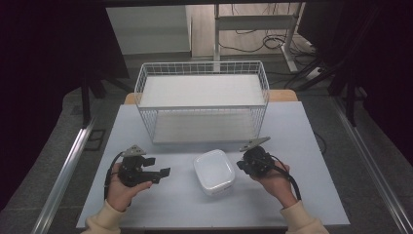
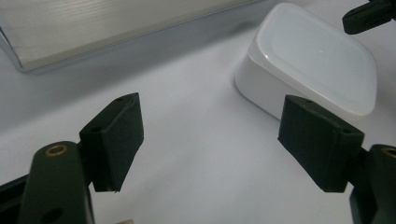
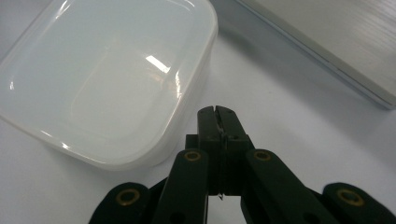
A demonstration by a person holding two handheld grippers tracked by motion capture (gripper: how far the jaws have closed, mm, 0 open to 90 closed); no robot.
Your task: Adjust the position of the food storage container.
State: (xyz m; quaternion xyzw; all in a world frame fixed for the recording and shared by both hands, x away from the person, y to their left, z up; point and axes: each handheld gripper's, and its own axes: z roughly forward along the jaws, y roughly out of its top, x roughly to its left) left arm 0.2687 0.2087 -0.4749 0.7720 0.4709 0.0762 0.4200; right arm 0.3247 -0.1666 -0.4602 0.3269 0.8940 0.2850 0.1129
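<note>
A white lidded plastic box (image 1: 214, 171) rests on the pale table between my two grippers. My left gripper (image 1: 159, 166) hovers to its left with the jaws spread wide and nothing between them; in the left gripper view the box (image 2: 310, 58) lies ahead and to the right of the black pads (image 2: 119, 137). My right gripper (image 1: 242, 165) sits just beside the box's right edge with its jaws pressed together on nothing. In the right gripper view the box (image 3: 109, 74) lies to the left of the shut tips (image 3: 218, 115).
A white wire rack (image 1: 202, 100) with two shelves stands at the back of the table (image 1: 292, 146), just behind the box. Its lower shelf edge (image 2: 93, 28) appears close ahead in the left gripper view. Cables and a desk frame lie on the floor beyond.
</note>
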